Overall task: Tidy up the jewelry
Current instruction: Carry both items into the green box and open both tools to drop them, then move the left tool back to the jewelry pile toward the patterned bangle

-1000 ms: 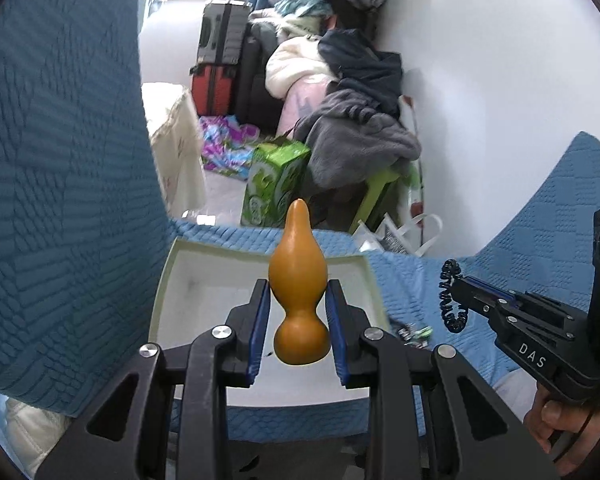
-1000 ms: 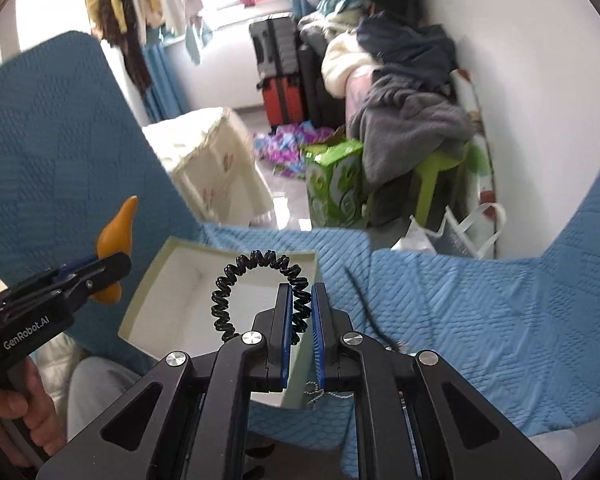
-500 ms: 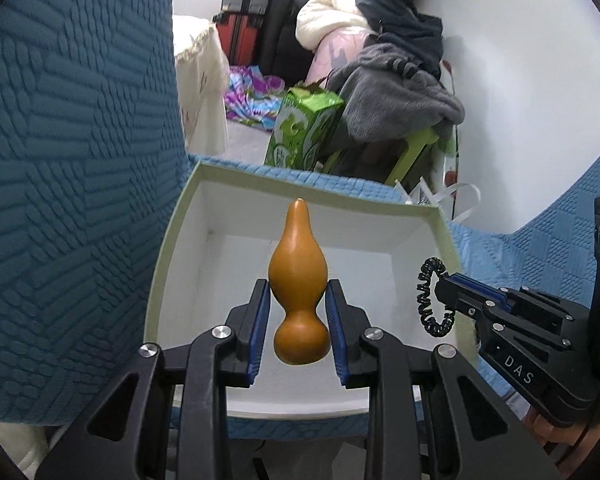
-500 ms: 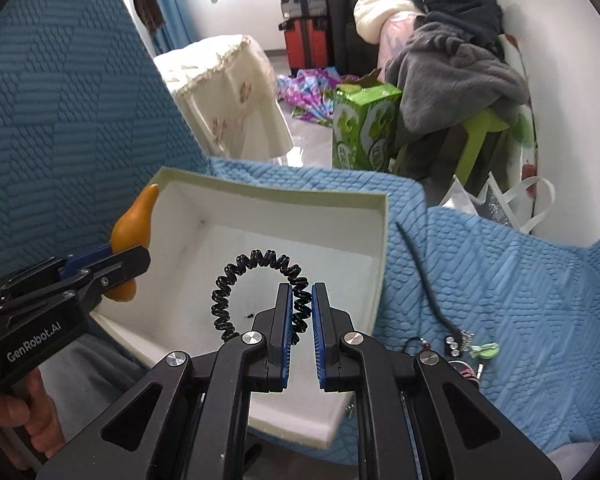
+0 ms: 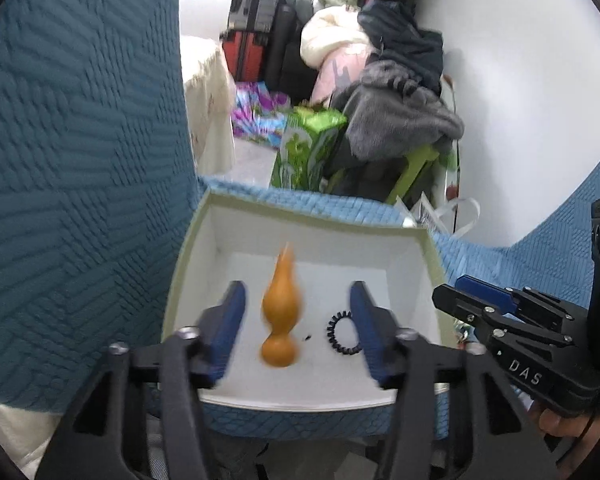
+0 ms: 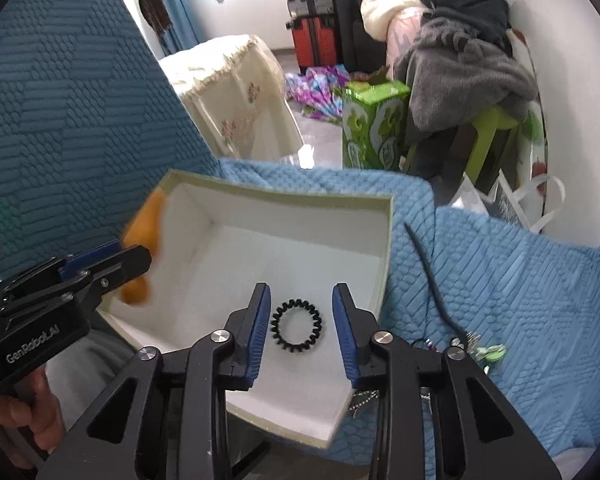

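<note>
A second ago both tongs hung above the white box with their loads clamped; now both have come down over it and let go. On the left, the left tongs (image 5: 296, 328) are opening, their blue pads standing well clear on either side of the orange gourd-shaped charm (image 5: 281, 312). The charm is blurred in both views, which suggests it is dropping or tipping, bulb end down, just above the floor of the box (image 5: 332, 258); whether it already touches the floor cannot be told. Releasing it low inside the walls makes sense, since a rounded piece would otherwise roll off the blue quilted cover (image 6: 500, 288).

Further right, the black coil hair tie (image 6: 298, 326) lies flat on the box floor, near the front edge. The right tongs (image 6: 300, 328) are opening too, their pads apart from the tie on both sides, so nothing is held there. The charm and the tie end up near each other but apart, each in its own stretch of the box.

Right of the box, on the cover, a thin dark cord (image 6: 432, 280) and a small heap of trinkets (image 6: 480, 350) lie outside it, so the sorting looks only partly done. Those would seem the likely next picks.
</note>
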